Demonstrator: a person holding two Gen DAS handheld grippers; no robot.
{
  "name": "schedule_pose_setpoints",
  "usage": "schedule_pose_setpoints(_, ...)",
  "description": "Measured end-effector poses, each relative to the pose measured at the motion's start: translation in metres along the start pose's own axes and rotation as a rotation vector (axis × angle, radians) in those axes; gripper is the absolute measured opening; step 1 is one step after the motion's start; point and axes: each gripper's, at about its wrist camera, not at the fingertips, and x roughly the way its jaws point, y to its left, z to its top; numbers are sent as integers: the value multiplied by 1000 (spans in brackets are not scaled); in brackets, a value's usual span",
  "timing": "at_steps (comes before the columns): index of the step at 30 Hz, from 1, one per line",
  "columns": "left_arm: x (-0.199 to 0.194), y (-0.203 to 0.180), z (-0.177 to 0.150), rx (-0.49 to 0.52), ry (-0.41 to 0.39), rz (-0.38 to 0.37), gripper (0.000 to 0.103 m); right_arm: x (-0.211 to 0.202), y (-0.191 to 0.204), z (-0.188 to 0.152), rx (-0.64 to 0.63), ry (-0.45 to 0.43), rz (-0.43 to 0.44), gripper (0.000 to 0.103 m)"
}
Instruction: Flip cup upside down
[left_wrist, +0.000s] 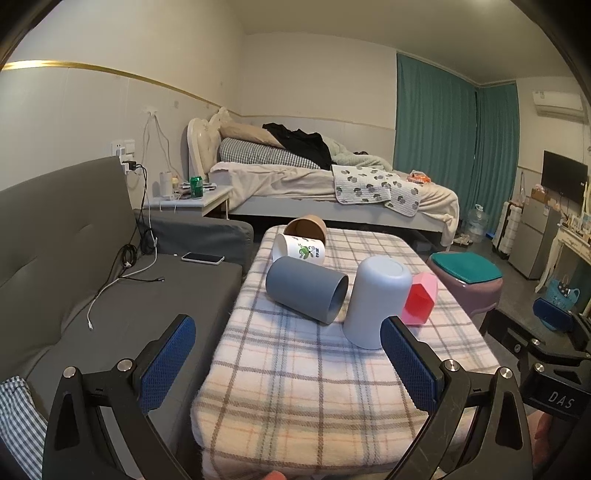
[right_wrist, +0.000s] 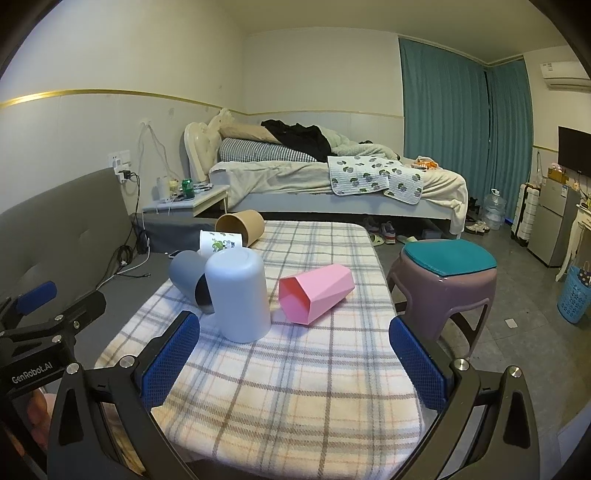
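Both grippers spread wide, gripping nothing: left gripper (left_wrist: 288, 343), right gripper (right_wrist: 293, 339). Light blue cup (right_wrist: 240, 293) stands upside down mid-worktop (right_wrist: 295, 387). Dark grey cup (left_wrist: 306, 290) on its side at its 9 o'clock, pink cup (right_wrist: 316, 293) on its side at 3 o'clock.

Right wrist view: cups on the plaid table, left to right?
Dark grey cup lying on its side → pale blue-white cup standing upside down → pink faceted cup lying on its side. White printed and brown paper cups behind overlap, so omitted.
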Motion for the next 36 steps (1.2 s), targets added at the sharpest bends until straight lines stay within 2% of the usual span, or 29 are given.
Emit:
schedule_pose_setpoints(28, 1, -1, -1, 8, 13, -11, 103, 1, 2, 0, -7, 6, 1, 103)
schedule_pose_setpoints(36, -2, -4, -2, 47, 4, -13, 103, 3, 3, -3, -11, 11, -1, 103)
